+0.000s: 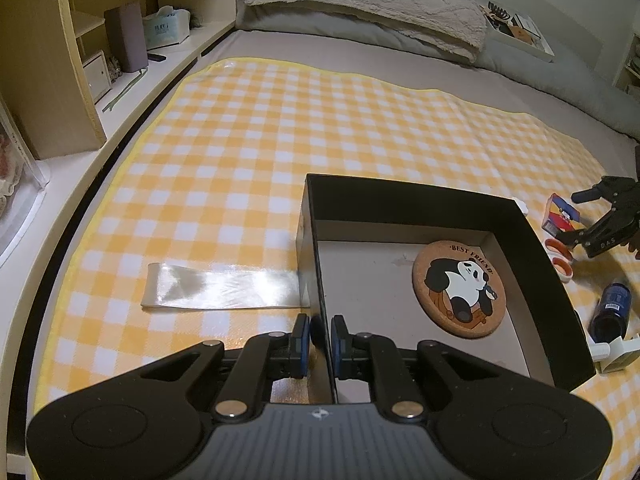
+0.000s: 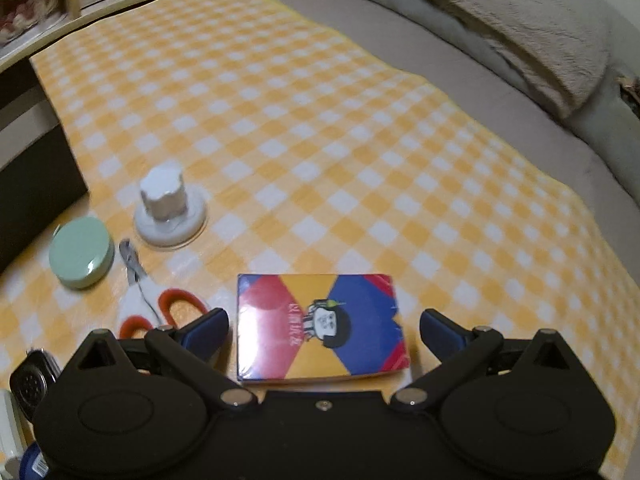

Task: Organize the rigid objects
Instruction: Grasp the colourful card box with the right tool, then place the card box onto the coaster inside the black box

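Note:
A black box (image 1: pixel 404 196) lies on the yellow checked cloth (image 1: pixel 260 140); a round cork panda coaster (image 1: pixel 459 289) lies inside it. My left gripper (image 1: pixel 320 336) is shut on the box's near left wall. My right gripper (image 2: pixel 323 326) is open, its fingers on either side of a colourful card box (image 2: pixel 320 326) that lies flat on the cloth; that gripper (image 1: pixel 580 218) and card box (image 1: pixel 560 214) also show at the right of the left wrist view. The black box's corner (image 2: pixel 36 184) shows at the left in the right wrist view.
Left of the card box lie red-handled scissors (image 2: pixel 160 304), a mint green round tin (image 2: pixel 80 252) and a white knob on a round base (image 2: pixel 170 208). A blue bottle (image 1: pixel 612 310) lies right of the box. A shiny ribbon (image 1: pixel 224 286) lies left of it. Pillow (image 1: pixel 360 0) and shelves (image 1: pixel 60 60) lie beyond.

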`<state>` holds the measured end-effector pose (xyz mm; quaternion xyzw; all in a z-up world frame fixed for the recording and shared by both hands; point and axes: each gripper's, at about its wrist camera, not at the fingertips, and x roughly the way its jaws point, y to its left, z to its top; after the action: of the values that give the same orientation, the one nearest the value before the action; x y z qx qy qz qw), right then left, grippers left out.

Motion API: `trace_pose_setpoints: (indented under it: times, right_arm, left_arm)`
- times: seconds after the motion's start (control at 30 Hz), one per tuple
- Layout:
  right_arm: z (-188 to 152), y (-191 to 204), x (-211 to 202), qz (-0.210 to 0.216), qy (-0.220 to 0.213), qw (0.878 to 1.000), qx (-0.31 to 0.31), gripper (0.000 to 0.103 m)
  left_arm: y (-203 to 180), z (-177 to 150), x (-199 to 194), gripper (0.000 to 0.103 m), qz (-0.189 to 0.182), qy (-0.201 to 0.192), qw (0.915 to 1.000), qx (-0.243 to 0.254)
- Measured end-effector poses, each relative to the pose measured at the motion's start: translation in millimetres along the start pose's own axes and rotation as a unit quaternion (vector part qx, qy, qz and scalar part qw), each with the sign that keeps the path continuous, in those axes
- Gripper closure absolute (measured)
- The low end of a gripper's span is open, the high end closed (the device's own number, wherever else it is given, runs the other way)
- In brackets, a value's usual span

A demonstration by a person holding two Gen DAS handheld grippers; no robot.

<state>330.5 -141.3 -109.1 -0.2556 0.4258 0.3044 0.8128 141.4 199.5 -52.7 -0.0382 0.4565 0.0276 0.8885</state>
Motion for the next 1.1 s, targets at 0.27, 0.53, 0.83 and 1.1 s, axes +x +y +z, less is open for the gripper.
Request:
trace_pose_setpoints:
  times: [0.27,0.53,0.83,1.1]
  right_arm:
    - [7,-16,13,0.019,0.025,0.998,0.061,0.012]
    - [11,-16,10,-0.012,0.058,0.991,0.121,0.013]
    - [24,-13,-33,-0.049,0.003,0.979,0.198,0.013]
    - [57,24,-76,-0.006,-0.053,0.973,0.226,0.013]
  left_arm:
    - [0,2,5,0.089,-0.001,0.004,1.0,-0.001]
    - [0,3,6,0.089,0.001,0.006,1.0,0.0]
    - [0,3,6,0.089,0.001,0.006,1.0,0.0]
    - [-1,2,5,0.09,0.003,0.003,1.0,-0.004]
